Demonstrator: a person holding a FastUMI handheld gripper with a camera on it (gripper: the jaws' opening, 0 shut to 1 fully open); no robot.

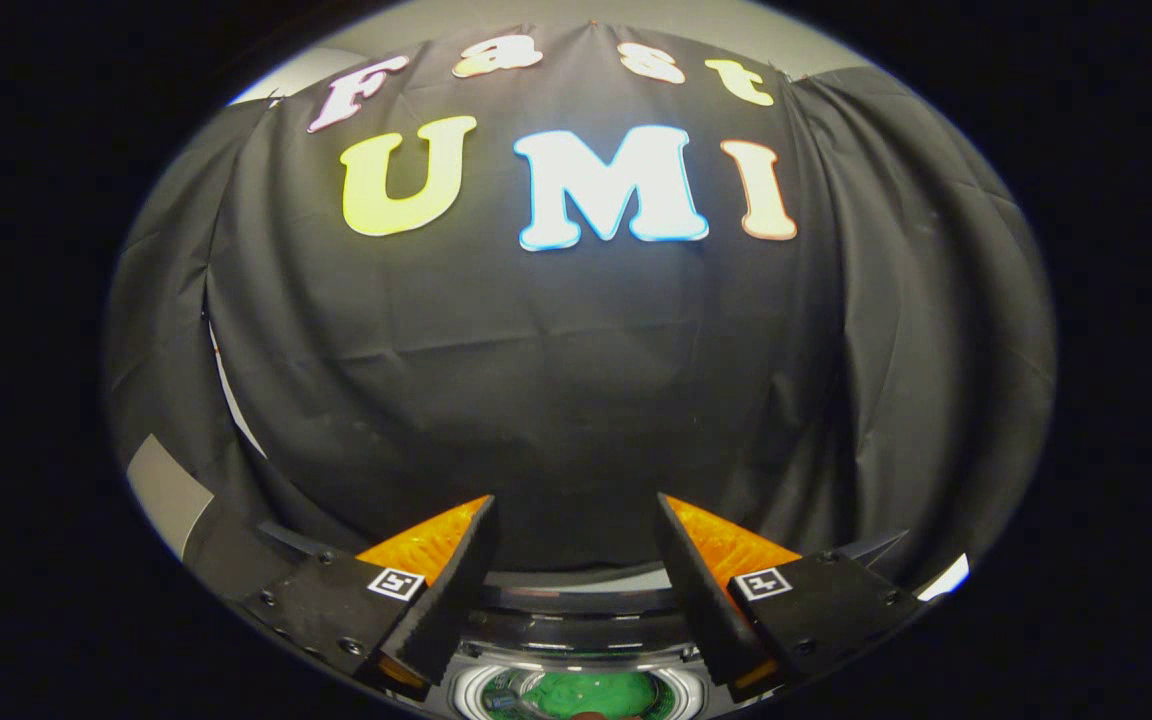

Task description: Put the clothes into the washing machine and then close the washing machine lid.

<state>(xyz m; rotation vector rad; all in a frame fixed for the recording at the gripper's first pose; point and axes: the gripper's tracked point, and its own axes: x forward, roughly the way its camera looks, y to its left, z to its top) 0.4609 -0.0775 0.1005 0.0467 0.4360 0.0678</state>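
the gripper (576,510) is pointing straight at the booth's black cloth wall (576,380), with its two fingers (456,580) standing wide apart and nothing between them, so it is holding nothing. the washing machine (576,625) is sitting low down, between the bases of the fingers and just under them; its dark top rim is curving across the gap, and below that a round opening with a pale ring (471,690) around it is showing. something green (596,692) is lying inside that opening, which is looking like cloth, though it is too small and too cut off to tell for sure. the lid of the machine cannot be made out, so i cannot tell whether it is up or down. the cloth wall is hanging in folds beyond the fingertips, well apart from them, and a strip of pale wall (166,490) is peeking out beside the cloth on the left
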